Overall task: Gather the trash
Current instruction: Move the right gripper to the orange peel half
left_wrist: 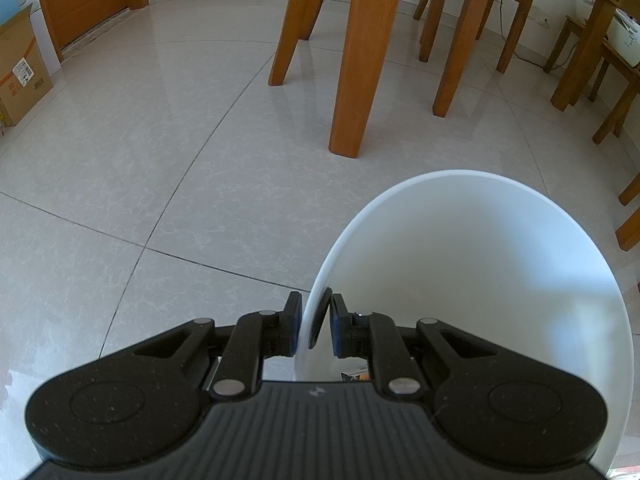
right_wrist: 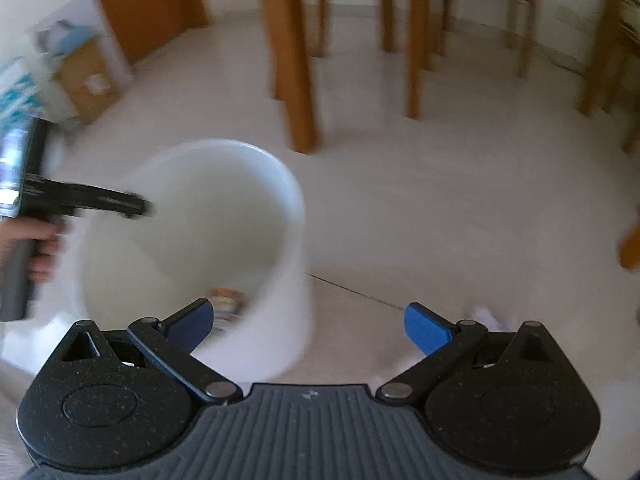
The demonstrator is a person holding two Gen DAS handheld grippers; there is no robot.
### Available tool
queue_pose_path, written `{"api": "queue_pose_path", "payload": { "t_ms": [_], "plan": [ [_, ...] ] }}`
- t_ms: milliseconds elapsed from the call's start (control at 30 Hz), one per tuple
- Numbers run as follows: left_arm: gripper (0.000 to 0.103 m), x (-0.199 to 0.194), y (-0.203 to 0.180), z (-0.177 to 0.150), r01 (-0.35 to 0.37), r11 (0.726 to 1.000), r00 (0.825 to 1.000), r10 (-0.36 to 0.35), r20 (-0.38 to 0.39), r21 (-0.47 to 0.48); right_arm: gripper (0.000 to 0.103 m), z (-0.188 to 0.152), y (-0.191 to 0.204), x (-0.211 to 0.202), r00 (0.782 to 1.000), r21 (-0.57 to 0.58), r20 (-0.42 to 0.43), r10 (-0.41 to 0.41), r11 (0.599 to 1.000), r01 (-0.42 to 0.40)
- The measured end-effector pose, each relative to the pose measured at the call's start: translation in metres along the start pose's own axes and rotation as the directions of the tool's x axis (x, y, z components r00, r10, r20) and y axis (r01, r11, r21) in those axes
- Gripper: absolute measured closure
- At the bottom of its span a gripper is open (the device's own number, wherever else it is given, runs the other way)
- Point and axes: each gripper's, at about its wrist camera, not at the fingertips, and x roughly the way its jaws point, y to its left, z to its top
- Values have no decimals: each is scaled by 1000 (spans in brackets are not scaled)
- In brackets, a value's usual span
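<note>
White plastic forms the bin (left_wrist: pixel 500 264) standing on the pale tiled floor (left_wrist: pixel 140 168), and the left tongs (left_wrist: pixel 314 322) are clenched on its rim, one pad outside the wall and one inside. In the right wrist view the same bin (right_wrist: pixel 192 220) sits left of centre, with the person's hand (right_wrist: pixel 36 248) gripping the handle of the left tongs at the far left edge. The right tongs (right_wrist: pixel 308 322) are released, their blue pads spread wide with nothing between them. A piece of orange-printed trash (right_wrist: pixel 226 300) lies at the bottom of the bin. Crumpled white paper (right_wrist: pixel 486 316) rests on the floor just beyond the right pad. Wooden chair legs (left_wrist: pixel 356 60) stand behind the bin, and a cardboard box (left_wrist: pixel 20 76) sits by the wall.
</note>
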Motion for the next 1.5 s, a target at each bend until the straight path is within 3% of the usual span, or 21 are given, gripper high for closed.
{"api": "queue_pose_path", "payload": {
  "t_ms": [133, 433, 733, 900, 1133, 1233, 1300, 1500],
  "plan": [
    [90, 0, 0, 0, 0, 1000, 1000, 0, 0, 0, 0, -29, -17, 20, 994, 12, -50, -96, 995, 97],
    [90, 0, 0, 0, -2, 1000, 1000, 2, 0, -1, 0, -82, -34, 58, 973, 94, -203, -113, 987, 134],
    [90, 0, -1, 1, -2, 1000, 1000, 2, 1, 0, 0, -126, -63, 118, 926, 265, -373, -59, 950, 167],
    [90, 0, -2, 1, -3, 1000, 1000, 3, 2, -2, 0, -144, -77, 149, 917, 343, -394, -60, 916, 207],
    [90, 1, -3, 2, -3, 1000, 1000, 3, 4, 2, 0, -165, -86, 182, 885, 416, -449, -123, 848, 329],
    [90, 2, -3, 2, -3, 1000, 1000, 3, 5, 1, 1, -172, -87, 193, 877, 446, -468, -109, 828, 341],
    [90, 1, -3, 1, -3, 1000, 1000, 3, 4, 0, 1, -175, -87, 197, 870, 429, -479, -116, 834, 348],
    [90, 1, -3, 1, -3, 1000, 1000, 3, 5, 1, 19, -183, -88, 205, 856, 412, -509, -90, 848, 334]
  ]
}}
